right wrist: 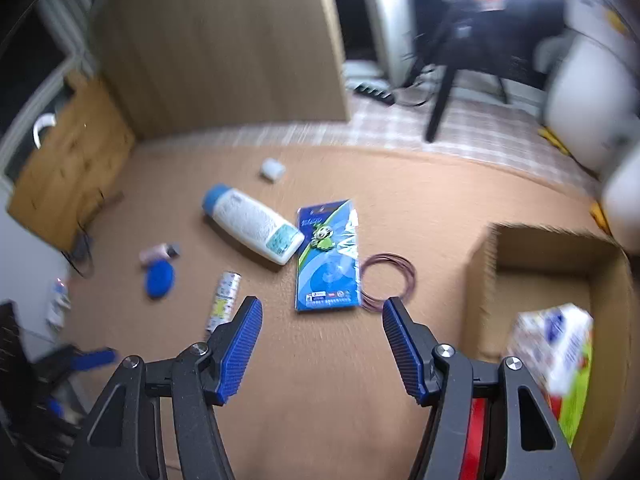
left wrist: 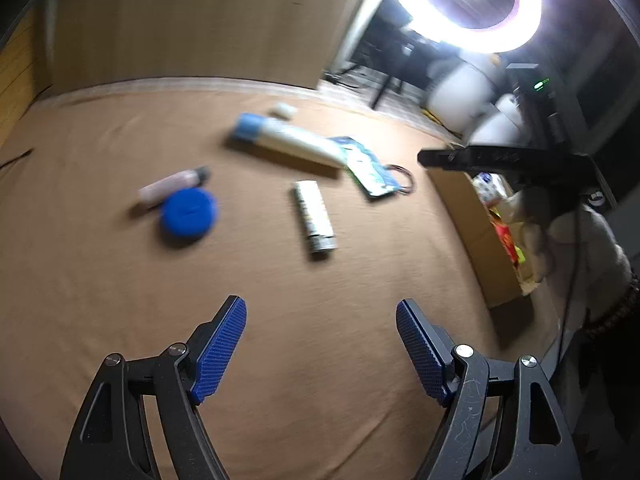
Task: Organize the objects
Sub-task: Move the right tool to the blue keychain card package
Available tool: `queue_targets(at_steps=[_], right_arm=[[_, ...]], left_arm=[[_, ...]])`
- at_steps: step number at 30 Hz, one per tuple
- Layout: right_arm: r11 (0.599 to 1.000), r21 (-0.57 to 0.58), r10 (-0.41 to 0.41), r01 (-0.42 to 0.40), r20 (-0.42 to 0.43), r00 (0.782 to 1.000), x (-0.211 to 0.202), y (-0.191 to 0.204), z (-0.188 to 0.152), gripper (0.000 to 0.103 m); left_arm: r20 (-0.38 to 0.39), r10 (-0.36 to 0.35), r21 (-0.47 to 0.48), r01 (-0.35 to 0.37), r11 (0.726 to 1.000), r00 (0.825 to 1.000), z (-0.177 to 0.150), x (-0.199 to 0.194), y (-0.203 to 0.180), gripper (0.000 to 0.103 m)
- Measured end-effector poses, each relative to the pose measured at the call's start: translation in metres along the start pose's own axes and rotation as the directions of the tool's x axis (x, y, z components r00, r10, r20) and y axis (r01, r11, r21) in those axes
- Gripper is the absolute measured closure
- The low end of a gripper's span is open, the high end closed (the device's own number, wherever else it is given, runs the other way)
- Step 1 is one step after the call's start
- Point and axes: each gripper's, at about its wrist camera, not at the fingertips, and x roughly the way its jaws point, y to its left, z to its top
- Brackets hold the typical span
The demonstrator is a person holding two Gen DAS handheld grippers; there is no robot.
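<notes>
My left gripper [left wrist: 321,312] is open and empty above the brown table, well short of a white printed tube [left wrist: 314,215]. Beyond it lie a blue round lid [left wrist: 189,212], a small pink bottle [left wrist: 171,185], a white bottle with a blue cap [left wrist: 286,142] and a blue card packet [left wrist: 370,169]. My right gripper [right wrist: 322,314] is open and empty, just short of the blue card packet [right wrist: 328,258] and a wire coil [right wrist: 390,280]. The white bottle [right wrist: 254,224] and the tube [right wrist: 224,300] lie to its left. The right gripper also shows in the left wrist view [left wrist: 500,160].
An open cardboard box [right wrist: 480,276] with colourful packets [right wrist: 560,356] stands at the table's right; it also shows in the left wrist view [left wrist: 468,216]. A small white cap [right wrist: 273,169] lies far back. A wooden panel [right wrist: 224,48] rises behind the table. A ring light [left wrist: 472,4] glares.
</notes>
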Motion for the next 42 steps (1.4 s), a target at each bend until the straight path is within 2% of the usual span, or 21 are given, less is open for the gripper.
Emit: queue_targets(at_steps=[5, 10, 14, 20, 24, 31, 38, 42], right_arm=[[0.998, -0.049, -0.039, 0.035, -0.078, 0.996, 0.045, 0.006, 0.016, 0.044], [0.988, -0.133, -0.091, 0.074, -0.129, 0.987, 0.069, 0.014, 0.025, 0.044], [0.979, -0.174, -0.133, 0.105, -0.155, 0.979, 0.083, 0.015, 0.032, 0.044], [0.978, -0.178, -0.144, 0.11, -0.194, 0.97, 0.1, 0.013, 0.037, 0.044], [0.974, -0.195, -0.155, 0.117, -0.192, 0.969, 0.101, 0.013, 0.039, 0.044], [0.979, -0.183, -0.127, 0.092, -0.185, 0.975, 0.096, 0.012, 0.037, 0.046], [0.97, -0.232, -0.119, 0.076, -0.177, 0.977, 0.089, 0.02, 0.025, 0.048], [0.973, -0.218, -0.111, 0.071, -0.181, 0.977, 0.081, 0.02, 0.013, 0.048]], left_arm=[[0.012, 0.039, -0.066, -0.038, 0.997, 0.999, -0.009, -0.013, 0.034, 0.023], [0.009, 0.068, -0.115, -0.067, 0.991, 0.998, -0.017, -0.017, 0.059, 0.023], [0.005, 0.071, -0.142, -0.069, 0.987, 0.997, -0.021, -0.017, 0.068, 0.023], [0.007, 0.073, -0.152, -0.071, 0.986, 0.997, -0.022, -0.016, 0.07, 0.023], [0.008, 0.07, -0.158, -0.068, 0.985, 0.998, -0.021, -0.015, 0.071, 0.023], [-0.005, 0.061, -0.155, -0.061, 0.986, 0.998, -0.022, -0.011, 0.069, 0.023], [-0.013, 0.053, -0.151, -0.054, 0.987, 0.999, -0.022, -0.008, 0.065, 0.023], [-0.014, 0.046, -0.144, -0.048, 0.988, 0.999, -0.021, -0.008, 0.062, 0.023]])
